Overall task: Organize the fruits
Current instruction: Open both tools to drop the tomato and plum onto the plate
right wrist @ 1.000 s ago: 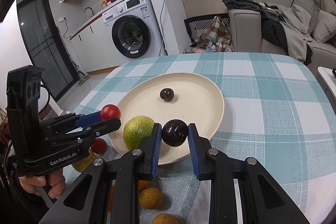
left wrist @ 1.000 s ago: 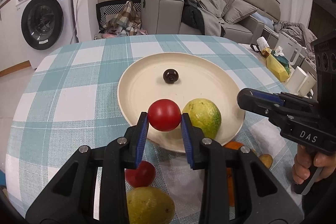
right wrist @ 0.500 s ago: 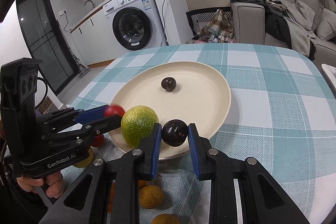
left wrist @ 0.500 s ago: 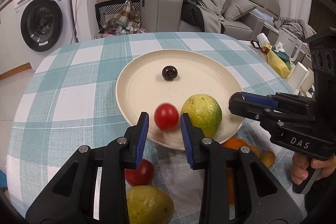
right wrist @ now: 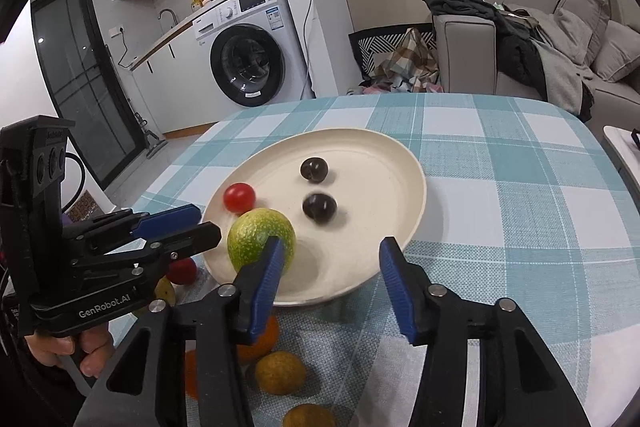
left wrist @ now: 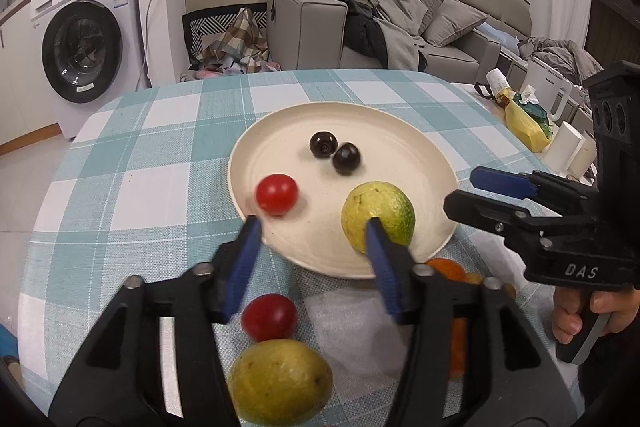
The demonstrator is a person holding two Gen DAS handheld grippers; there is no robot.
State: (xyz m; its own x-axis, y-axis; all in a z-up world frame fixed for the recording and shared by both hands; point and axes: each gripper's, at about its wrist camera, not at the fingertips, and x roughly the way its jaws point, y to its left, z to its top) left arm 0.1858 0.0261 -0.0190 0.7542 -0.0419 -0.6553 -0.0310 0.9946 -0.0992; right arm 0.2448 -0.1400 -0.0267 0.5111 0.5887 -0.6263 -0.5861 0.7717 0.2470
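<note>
A cream plate [left wrist: 400, 143] [right wrist: 404, 163] on the checked table holds a red tomato [left wrist: 277, 194] [right wrist: 239, 197], a green-yellow round fruit [left wrist: 378, 213] [right wrist: 260, 235] and two dark round fruits [left wrist: 323, 144] [left wrist: 346, 158] [right wrist: 314, 169] [right wrist: 319, 207]. My left gripper [left wrist: 312, 231] hangs at the plate's near rim, its jaws opening with nothing between them. My right gripper [right wrist: 328, 251] is at the plate's near rim too, jaws opening and bare. Both released fruits lie loose on the plate, slightly blurred.
On the cloth in front of the plate lie a second tomato [left wrist: 269, 315], a yellow-green fruit [left wrist: 280, 381], an orange [right wrist: 260, 341] and small brown fruits [right wrist: 280, 373]. A washing machine [left wrist: 80, 47], sofa [left wrist: 400, 27] and side clutter [left wrist: 528, 123] stand beyond the table.
Both grippers have opened. The red tomato dropped from the left one onto the plate's left side; the dark fruit left the right one and now lies beside the other dark fruit.
</note>
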